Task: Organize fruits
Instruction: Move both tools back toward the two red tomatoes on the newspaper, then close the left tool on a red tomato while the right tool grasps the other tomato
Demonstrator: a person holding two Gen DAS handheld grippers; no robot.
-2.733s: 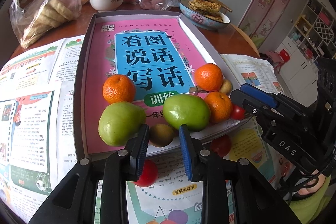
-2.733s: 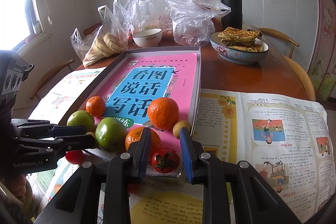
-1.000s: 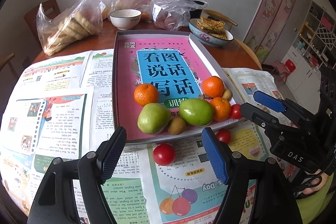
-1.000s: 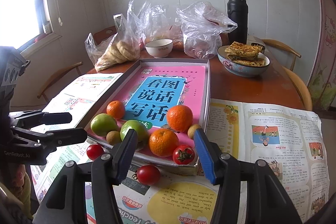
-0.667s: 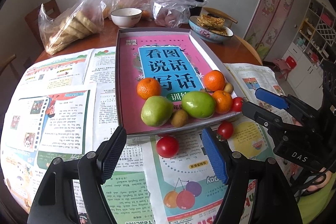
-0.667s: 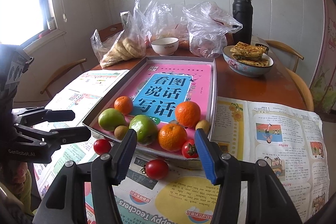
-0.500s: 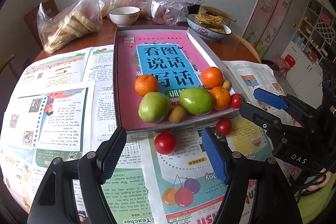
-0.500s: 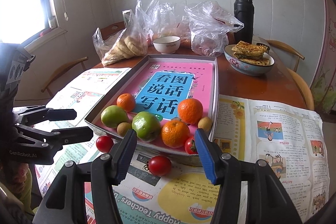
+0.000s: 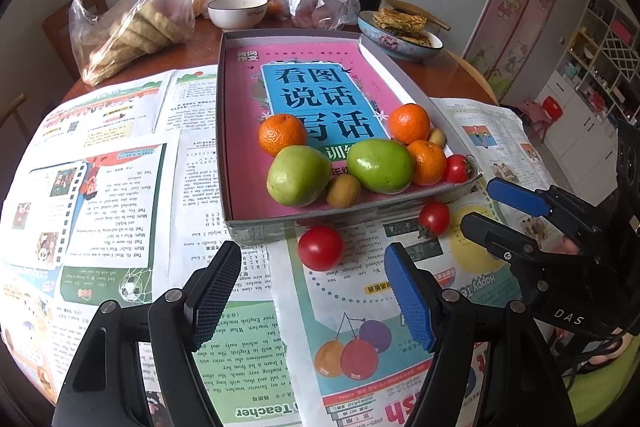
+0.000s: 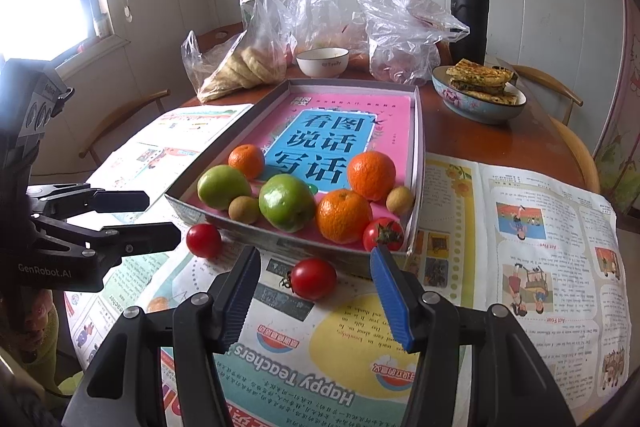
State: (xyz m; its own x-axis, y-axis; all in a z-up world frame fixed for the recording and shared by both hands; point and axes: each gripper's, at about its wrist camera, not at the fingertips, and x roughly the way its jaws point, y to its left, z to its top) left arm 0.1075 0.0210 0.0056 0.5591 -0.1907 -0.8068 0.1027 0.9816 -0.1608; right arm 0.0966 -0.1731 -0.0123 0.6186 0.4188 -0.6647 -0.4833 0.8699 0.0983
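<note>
A grey tray [image 9: 224, 131] lined with a pink book holds three oranges [image 9: 282, 133], two green fruits [image 9: 298, 175], two kiwis [image 9: 343, 191] and one tomato [image 9: 456, 169], bunched at its near end. Two more tomatoes lie on the newspaper in front of the tray. My left gripper [image 9: 313, 255] stands open just behind the left tomato [image 9: 320, 247], apart from it. My right gripper [image 10: 315, 259] is open around the right tomato [image 10: 314, 279], pads clear of it. Each gripper shows in the other's view: right gripper [image 9: 482, 205], left gripper [image 10: 160, 215].
Newspaper sheets [image 10: 540, 227] cover the near half of the round wooden table. Behind the tray stand a white bowl [image 10: 322, 61], plastic bags of food [image 10: 400, 35], a black flask [image 10: 468, 15] and a bowl of flatbread [image 10: 480, 95]. Chairs ring the table.
Both grippers were narrow at the tray's near edge; they have since widened and drawn back. In the last second the right gripper crept closer to its tomato; the left hardly moved.
</note>
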